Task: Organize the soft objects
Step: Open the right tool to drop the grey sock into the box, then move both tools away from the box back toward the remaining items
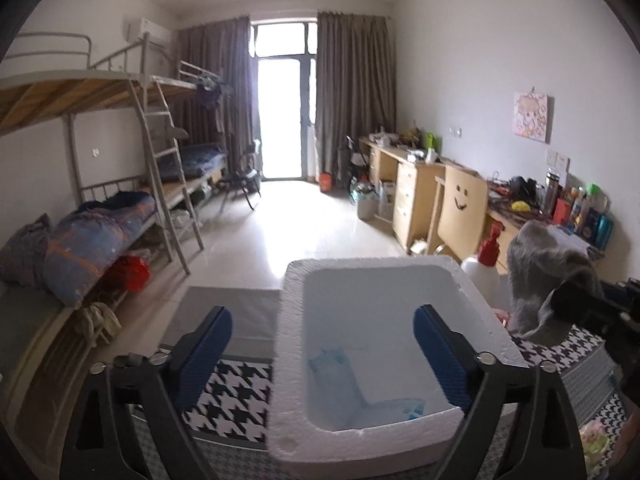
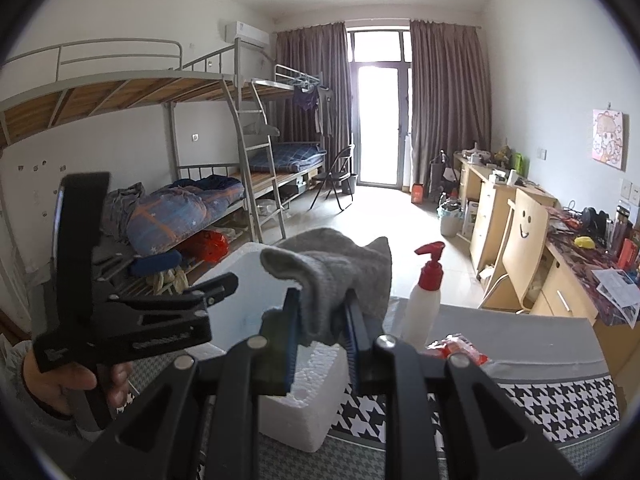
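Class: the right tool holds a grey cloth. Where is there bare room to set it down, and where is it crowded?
Free: the white foam box, bare except a bluish packet at its near-left, and the grey strip left of it. Crowded: right of the box, by the pump bottle and red packet. The right tool grips the grey cloth.

A white pump bottle with a red top (image 2: 425,297) is stood near the far edge of the houndstooth-patterned surface (image 2: 560,408), with a red packet (image 2: 456,349) laid just beside it. Metal bunk beds (image 2: 224,128) are lined along the left wall, a blue patterned quilt (image 2: 176,212) heaped on a lower bunk. Wooden desks (image 2: 492,216) cluttered with bottles are set along the right wall, and a chair bearing a drawn smiley face (image 2: 524,240) is placed against them. Brown curtains (image 2: 448,104) are hung beside the bright glass door (image 2: 378,120).
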The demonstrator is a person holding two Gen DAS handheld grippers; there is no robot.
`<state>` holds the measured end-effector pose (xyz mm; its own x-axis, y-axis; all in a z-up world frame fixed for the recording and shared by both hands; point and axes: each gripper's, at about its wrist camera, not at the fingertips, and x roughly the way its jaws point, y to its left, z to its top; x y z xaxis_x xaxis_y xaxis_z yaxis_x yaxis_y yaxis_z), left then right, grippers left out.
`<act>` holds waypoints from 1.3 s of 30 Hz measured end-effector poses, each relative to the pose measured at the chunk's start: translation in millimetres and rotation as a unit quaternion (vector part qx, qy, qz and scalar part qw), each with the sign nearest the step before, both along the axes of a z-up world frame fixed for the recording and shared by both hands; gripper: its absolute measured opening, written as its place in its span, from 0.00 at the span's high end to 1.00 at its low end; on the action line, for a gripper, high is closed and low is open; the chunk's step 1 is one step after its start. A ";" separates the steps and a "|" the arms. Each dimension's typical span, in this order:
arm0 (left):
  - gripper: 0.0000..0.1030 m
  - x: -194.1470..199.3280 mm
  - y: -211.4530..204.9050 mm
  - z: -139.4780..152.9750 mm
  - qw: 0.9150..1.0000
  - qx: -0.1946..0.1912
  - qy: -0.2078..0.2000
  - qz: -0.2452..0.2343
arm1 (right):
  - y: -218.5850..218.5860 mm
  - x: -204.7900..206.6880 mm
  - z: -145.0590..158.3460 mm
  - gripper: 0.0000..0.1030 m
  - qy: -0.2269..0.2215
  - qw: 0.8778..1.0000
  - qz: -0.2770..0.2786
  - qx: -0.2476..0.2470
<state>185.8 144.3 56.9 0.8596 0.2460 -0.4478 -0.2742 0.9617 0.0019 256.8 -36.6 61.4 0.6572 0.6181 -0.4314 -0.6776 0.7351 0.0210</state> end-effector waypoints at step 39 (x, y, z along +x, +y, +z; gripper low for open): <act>0.01 -34.9 32.0 -2.8 0.999 -0.004 -0.015 0.030 | 36.5 13.1 -20.4 0.26 0.056 0.997 0.043 -0.025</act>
<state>150.8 176.3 54.1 0.8564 0.2944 -0.4242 -0.3317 0.9433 -0.0150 269.8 -0.1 41.0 0.5487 0.6457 -0.5310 -0.7330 0.6770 0.0657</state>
